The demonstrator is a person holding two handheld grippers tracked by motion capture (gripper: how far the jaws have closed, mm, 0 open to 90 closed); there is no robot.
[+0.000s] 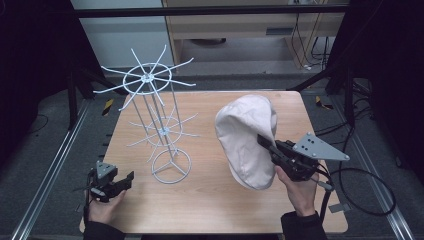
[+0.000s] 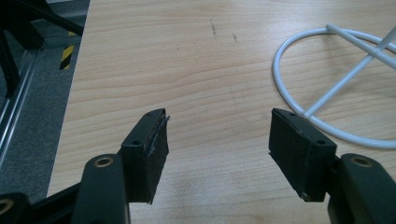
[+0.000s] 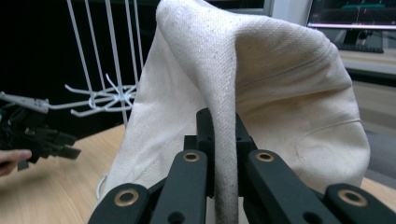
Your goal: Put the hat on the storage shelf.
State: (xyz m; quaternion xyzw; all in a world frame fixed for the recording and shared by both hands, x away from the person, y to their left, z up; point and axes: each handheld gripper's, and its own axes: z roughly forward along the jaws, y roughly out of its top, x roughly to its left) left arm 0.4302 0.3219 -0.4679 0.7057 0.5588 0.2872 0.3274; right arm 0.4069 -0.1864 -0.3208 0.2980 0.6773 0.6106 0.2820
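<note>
the right gripper (image 1: 267,144) pinches the thick rim of a cream cloth hat (image 1: 246,140), holding it up over the table's (image 1: 210,205) right half. the left gripper (image 2: 219,140) rests open and empty near the white wire rack (image 1: 159,117). the hat looks light and floppy; that stiffer rim seems the surest hold.

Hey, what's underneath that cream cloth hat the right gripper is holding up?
The cream cloth hat covers the light wooden table beneath it; anything under or inside it is hidden. The right gripper pinches its edge.
</note>
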